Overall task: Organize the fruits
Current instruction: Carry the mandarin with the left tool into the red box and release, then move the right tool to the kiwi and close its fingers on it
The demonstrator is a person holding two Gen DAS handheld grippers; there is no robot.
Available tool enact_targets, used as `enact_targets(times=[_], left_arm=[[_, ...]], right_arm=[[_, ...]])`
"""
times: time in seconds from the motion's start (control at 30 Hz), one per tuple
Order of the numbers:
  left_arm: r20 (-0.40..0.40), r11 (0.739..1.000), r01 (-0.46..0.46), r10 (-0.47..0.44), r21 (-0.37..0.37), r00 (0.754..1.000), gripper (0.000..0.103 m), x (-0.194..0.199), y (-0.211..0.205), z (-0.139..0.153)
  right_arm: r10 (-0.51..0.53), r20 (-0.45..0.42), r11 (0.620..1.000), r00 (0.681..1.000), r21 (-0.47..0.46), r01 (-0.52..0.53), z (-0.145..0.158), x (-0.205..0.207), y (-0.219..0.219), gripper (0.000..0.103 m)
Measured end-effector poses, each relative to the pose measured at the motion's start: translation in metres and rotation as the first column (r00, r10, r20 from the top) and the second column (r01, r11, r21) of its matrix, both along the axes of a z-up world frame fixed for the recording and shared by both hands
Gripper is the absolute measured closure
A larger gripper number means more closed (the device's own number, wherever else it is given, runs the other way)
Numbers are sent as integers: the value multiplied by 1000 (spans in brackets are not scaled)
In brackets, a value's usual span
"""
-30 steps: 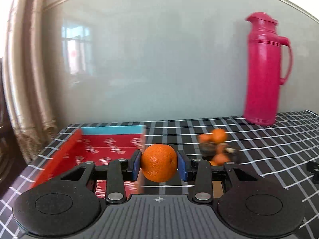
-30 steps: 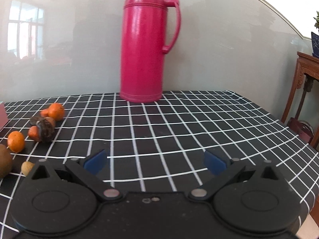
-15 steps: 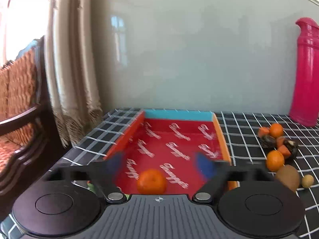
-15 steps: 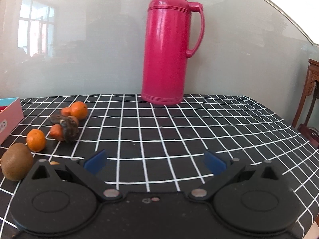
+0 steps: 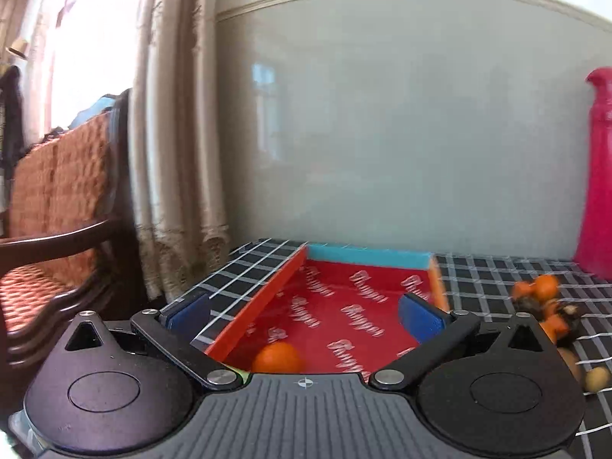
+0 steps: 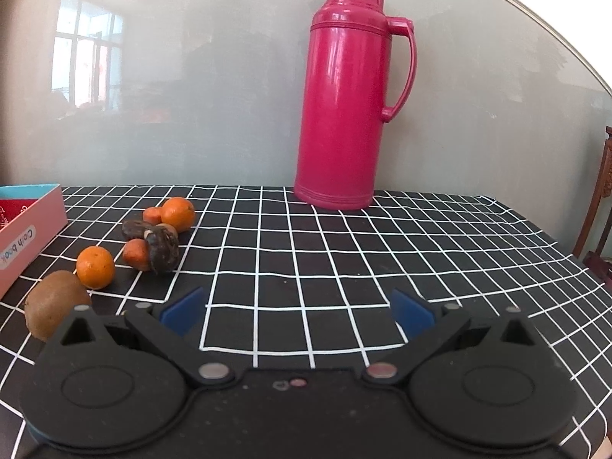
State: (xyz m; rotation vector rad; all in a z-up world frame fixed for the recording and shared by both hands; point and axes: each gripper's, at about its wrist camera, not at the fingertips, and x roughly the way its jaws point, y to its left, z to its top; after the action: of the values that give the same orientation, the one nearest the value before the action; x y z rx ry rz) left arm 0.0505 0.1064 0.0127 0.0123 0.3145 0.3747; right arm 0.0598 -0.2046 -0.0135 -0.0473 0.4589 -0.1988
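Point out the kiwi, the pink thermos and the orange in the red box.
kiwi (image 6: 51,308): right wrist view, brown skin, middle.
pink thermos (image 6: 344,114): right wrist view, body centre.
orange (image 5: 276,357): left wrist view, visible top.

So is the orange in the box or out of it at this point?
In. The orange lies on the red floor of the box, near its front, free of the open left gripper.

My left gripper (image 5: 306,315) has its jaws spread wide with nothing between the blue pads (image 5: 419,319), held level and pointing forward. My right gripper (image 6: 296,311) is the same: jaws wide apart and empty, blue pads (image 6: 411,313) splayed outward, held low and roughly level.
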Motion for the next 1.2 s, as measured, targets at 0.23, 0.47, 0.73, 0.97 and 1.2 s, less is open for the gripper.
enact_targets(times=[0.23, 0.47, 0.73, 0.97, 1.2], left_arm=[[-74, 995, 58, -64, -85, 995, 0, -12, -1, -7], [-73, 989, 140, -144, -53, 987, 0, -23, -11, -5], [-29, 981, 168, -171, -93, 985, 0, -32, 1, -1], [-35, 989, 121, -124, -83, 992, 0, -30, 12, -3], [-56, 993, 104, -107, -55, 993, 0, -29, 23, -6]], right_arm=[[30, 15, 1000, 999, -8, -30, 3, -6, 4, 0], [59, 19, 998, 998, -4, -59, 5, -8, 13, 0], [109, 21, 994, 994, -6, -109, 4, -8, 30, 0], [184, 32, 983, 982, -4, -184, 2, -8, 49, 0], [246, 49, 968, 968, 39, -248, 2, -5, 71, 0]])
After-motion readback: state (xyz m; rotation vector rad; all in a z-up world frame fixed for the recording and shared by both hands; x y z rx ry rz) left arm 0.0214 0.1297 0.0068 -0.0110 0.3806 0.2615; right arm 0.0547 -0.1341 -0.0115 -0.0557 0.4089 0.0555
